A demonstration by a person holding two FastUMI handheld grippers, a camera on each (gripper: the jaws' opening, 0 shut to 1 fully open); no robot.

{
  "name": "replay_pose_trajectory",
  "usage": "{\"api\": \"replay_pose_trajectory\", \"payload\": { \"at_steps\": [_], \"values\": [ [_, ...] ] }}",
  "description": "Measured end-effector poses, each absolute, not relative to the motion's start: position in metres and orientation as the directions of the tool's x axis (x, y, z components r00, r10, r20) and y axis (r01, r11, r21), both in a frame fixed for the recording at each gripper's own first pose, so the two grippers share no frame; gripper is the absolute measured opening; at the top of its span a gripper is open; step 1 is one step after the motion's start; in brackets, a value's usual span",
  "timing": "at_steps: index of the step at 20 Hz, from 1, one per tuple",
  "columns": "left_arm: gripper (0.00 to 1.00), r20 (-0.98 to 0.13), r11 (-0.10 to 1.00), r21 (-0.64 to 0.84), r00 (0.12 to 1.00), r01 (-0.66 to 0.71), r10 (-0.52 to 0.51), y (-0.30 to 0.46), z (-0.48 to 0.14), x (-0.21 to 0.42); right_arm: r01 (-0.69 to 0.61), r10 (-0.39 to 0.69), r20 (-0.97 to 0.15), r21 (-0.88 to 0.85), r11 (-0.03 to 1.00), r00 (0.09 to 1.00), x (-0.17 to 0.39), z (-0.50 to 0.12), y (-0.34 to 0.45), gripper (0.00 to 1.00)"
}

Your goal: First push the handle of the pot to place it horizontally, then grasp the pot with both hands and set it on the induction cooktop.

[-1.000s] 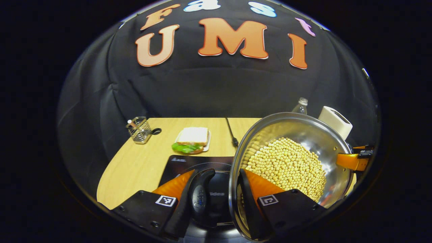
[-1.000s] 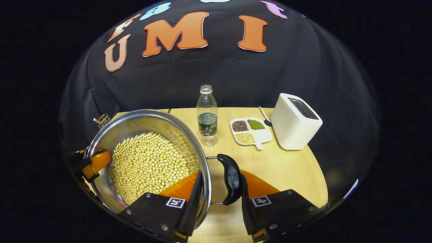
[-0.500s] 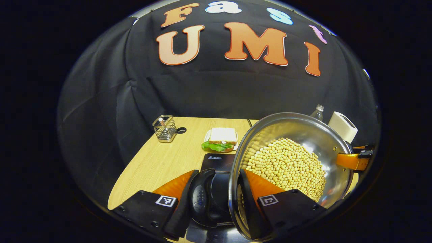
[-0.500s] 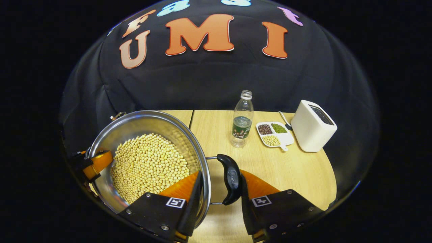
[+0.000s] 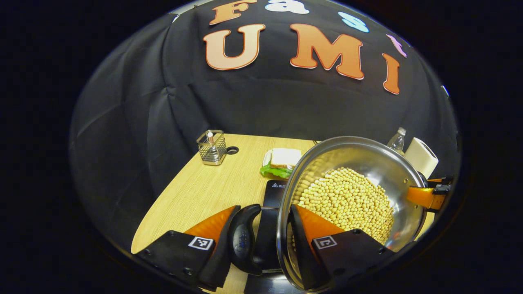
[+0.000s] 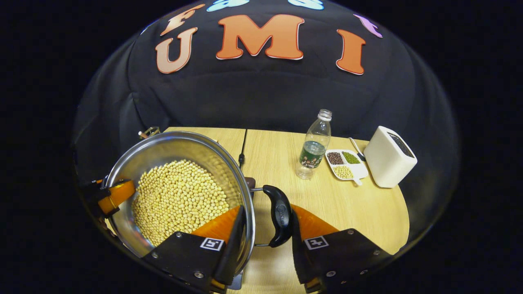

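I have the pot (image 5: 355,192), a steel one loaded with yellow beans (image 5: 347,202), carried off the table (image 6: 327,204) between both grippers. The left gripper (image 5: 261,239) pinches the rim together with the pot's left handle (image 5: 243,241): one finger lies outside the black grip, the other inside the wall among the beans. The right gripper (image 6: 265,234) does the same on the right handle (image 6: 280,216).

In the left gripper view the induction cooktop (image 5: 273,196) lies directly under the handle, running from 6 o'clock up toward 12, with part of it hidden beneath the pot. So I judge the carry is near its end and the lowering remains.

To do this well, I keep both grippers level with each other so the beans stay put, hold the pinch firm, and bring the base down flat on the glass, centred, before I loosen either side.

The pot's mouth faces up. Its long axis runs handle to handle, 9 to 3 o'clock across me, both handles lying horizontal.

Farther out on the table stand a sandwich (image 5: 282,161) and a wire basket (image 5: 211,148) at my 11 o'clock, and a bottle (image 6: 314,145), a divided dish (image 6: 345,163) and a white toaster (image 6: 388,157) at 1 o'clock.
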State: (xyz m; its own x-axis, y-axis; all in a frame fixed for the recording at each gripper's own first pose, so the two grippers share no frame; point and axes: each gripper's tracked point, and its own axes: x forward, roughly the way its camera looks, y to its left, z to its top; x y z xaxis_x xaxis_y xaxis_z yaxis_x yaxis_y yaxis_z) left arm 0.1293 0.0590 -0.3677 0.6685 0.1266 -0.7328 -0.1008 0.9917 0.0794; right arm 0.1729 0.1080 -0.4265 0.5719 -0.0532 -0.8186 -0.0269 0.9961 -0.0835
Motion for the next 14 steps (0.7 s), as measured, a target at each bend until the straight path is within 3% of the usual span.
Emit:
{"api": "replay_pose_trajectory", "payload": {
  "at_steps": [2,14],
  "values": [
    [0.71,-0.746,0.992,0.076,0.655,-0.102,0.125,0.063,-0.369,0.141,-0.026,-0.053,-0.825,-0.081,0.996,0.562,0.173,-0.439,0.111,0.57],
    [0.74,-0.811,0.994,0.067,0.575,-0.088,0.105,0.064,-0.385,0.142,-0.033,-0.065,-0.858,-0.095,0.995,0.51,0.175,-0.474,0.125,0.57]
  ]
}}
